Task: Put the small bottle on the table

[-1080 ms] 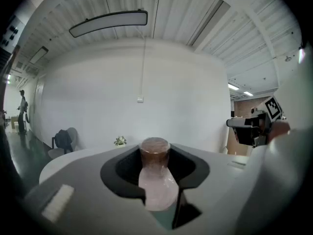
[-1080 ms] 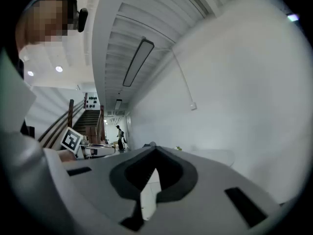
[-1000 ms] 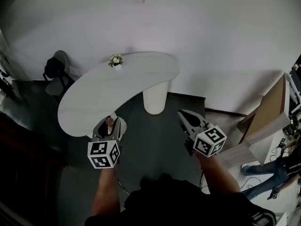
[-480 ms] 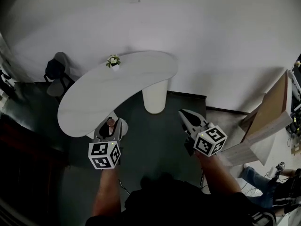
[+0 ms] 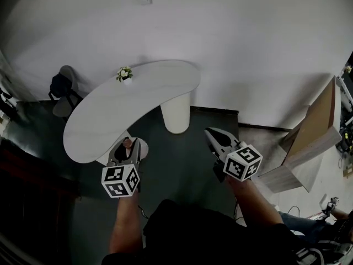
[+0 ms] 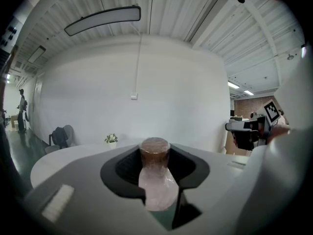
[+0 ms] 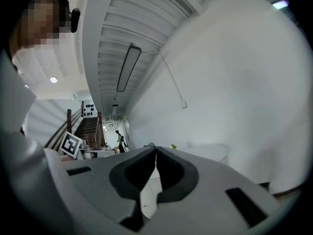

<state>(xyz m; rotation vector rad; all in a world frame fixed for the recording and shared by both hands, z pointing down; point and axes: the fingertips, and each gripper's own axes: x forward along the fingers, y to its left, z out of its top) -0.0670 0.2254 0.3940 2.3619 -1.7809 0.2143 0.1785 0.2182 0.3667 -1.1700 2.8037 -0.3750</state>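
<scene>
A small pale pink bottle with a brown cap stands upright between the jaws of my left gripper, which is shut on it. In the head view that bottle peeks out of the left gripper just short of the near end of the white curved table. My right gripper hangs over the dark floor to the right of the table's pedestal. Its jaws meet at the tips, with nothing between them.
A small white pot of flowers stands at the table's far edge. A thick white pedestal carries the table. A chair with a dark bag is at the left, and tilted wooden boards lie at the right.
The view has shifted a little, so the table and flower pot sit slightly further left. Both grippers keep their places and their jaws have not changed.
</scene>
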